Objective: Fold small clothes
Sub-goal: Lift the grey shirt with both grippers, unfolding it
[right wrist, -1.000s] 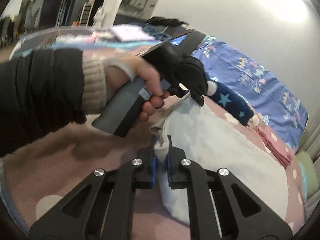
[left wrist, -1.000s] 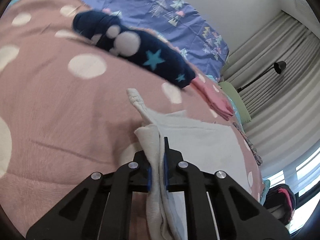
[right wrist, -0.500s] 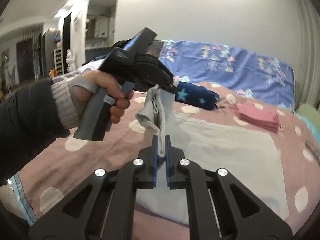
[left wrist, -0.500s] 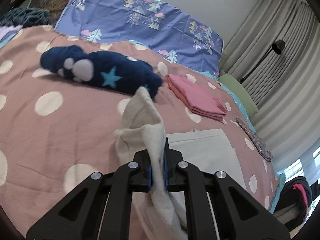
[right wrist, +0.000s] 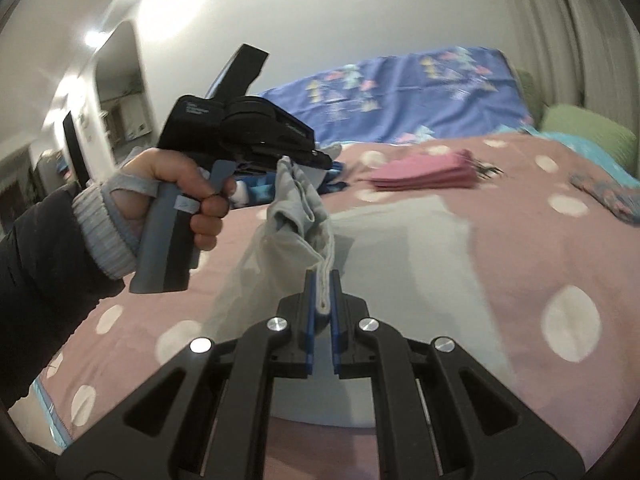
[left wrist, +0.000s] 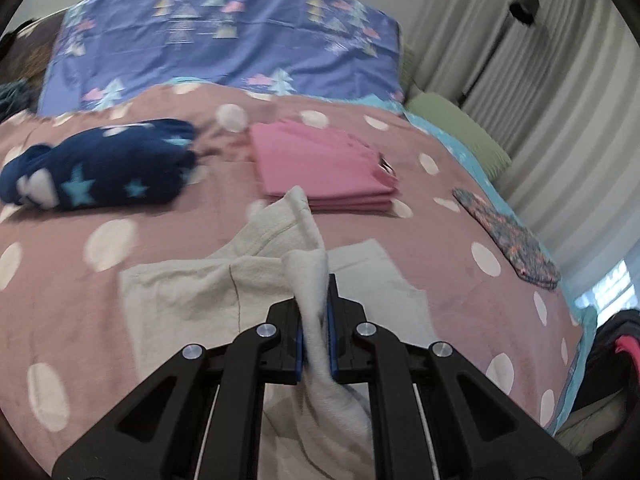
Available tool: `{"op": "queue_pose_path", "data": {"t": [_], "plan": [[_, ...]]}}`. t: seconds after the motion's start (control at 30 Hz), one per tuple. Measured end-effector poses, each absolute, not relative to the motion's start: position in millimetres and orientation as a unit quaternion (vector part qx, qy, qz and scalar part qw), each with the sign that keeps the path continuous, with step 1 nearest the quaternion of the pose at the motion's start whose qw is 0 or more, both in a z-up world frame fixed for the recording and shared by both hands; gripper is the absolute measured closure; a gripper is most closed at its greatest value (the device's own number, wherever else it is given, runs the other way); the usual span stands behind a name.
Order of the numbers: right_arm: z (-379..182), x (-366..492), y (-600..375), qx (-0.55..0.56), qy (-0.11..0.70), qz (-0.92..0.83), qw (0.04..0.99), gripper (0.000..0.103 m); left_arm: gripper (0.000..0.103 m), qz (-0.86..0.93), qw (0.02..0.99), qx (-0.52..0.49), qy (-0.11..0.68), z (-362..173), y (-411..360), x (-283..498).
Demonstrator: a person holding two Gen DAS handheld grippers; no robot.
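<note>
- Pink bedcover with white dots spreads over the bed and carries every piece of clothing in sight.
- Nearest in the left wrist view, the left hand-held gripper is clamped tight on a bunched edge of the pale grey garment, which rises between its blue pads.
- Similarly, the right hand-held gripper is closed on another edge of that garment, just below the left one.
- Part of the garment hangs lifted between the two grippers; the rest lies flat on the bedcover beyond them.
- A hand in a dark sleeve grips the left gripper's handle.
- Farther off lie a folded pink stack and a navy star-patterned bundle, well apart from the garment.
- Against the wall rests a purple pillow.
</note>
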State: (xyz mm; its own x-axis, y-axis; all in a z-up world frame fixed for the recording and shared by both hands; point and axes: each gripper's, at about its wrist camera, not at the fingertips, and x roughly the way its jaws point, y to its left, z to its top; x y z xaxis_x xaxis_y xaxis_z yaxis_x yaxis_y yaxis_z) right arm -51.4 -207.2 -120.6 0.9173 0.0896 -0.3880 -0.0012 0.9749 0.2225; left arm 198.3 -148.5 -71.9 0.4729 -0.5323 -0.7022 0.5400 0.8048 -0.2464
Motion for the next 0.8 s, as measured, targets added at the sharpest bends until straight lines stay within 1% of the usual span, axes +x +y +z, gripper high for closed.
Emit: {"op": "queue_pose_path", "data": {"t": [0.27, 0.47, 0.5, 0.57, 0.6, 0.63, 0.7, 0.77, 0.8], "plan": [[-146, -64, -268, 0.169, 0.218, -0.020, 0.961, 0.097, 0.095, -0.333, 0.834, 0.054, 0.437, -110, -231, 193], [-164, -64, -296, 0.225, 0.235, -0.014, 0.946, 0.097, 0.094, -0.327, 0.833, 0.114, 0.432, -127, -266, 187], [-166, -63, -298, 0.231, 0.239, -0.013, 0.943, 0.097, 0.092, -0.327, 0.831, 0.129, 0.431, -132, -271, 186], [-172, -61, -302, 0.245, 0.247, -0.008, 0.937, 0.097, 0.081, -0.328, 0.829, 0.147, 0.428, -138, -276, 183], [-174, -64, -300, 0.250, 0.249, -0.006, 0.936, 0.097, 0.070, -0.333, 0.828, 0.151, 0.424, -139, -276, 179], [-175, -63, -302, 0.255, 0.251, -0.004, 0.934, 0.097, 0.065, -0.337, 0.827, 0.154, 0.422, -139, -275, 175], [-176, -63, -302, 0.262, 0.255, -0.002, 0.931, 0.097, 0.063, -0.344, 0.825, 0.160, 0.418, -136, -274, 168], [-176, -63, -300, 0.262, 0.255, -0.001, 0.931, 0.097, 0.056, -0.351, 0.826, 0.169, 0.407, -131, -271, 160], [-176, -63, -299, 0.261, 0.255, 0.000, 0.931, 0.097, 0.051, -0.352, 0.830, 0.176, 0.396, -127, -268, 155]]}}
